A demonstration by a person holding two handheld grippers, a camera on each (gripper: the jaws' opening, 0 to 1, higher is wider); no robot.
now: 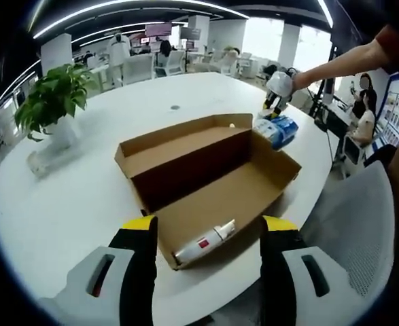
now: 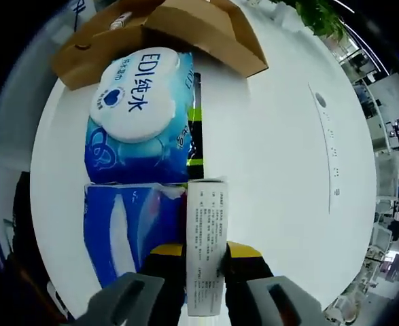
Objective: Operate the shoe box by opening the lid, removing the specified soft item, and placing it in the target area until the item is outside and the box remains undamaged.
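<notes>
Ahead of my left claw spreads a round white table [image 1: 83, 197], a leafy green potted plant [image 1: 51, 102] far left, bright office windows [image 1: 267, 37] beyond.

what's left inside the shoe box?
In the left gripper view, the open box holds one white tube with a red label, lying at the near end of the front compartment. The rest of its floor looks bare; the centre wall hides part of the far compartment.

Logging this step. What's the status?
Left claw open before the open shoe box. Right claw shut on white carton, beside blue wipes packs outside the box. Nothing blocking.
</notes>
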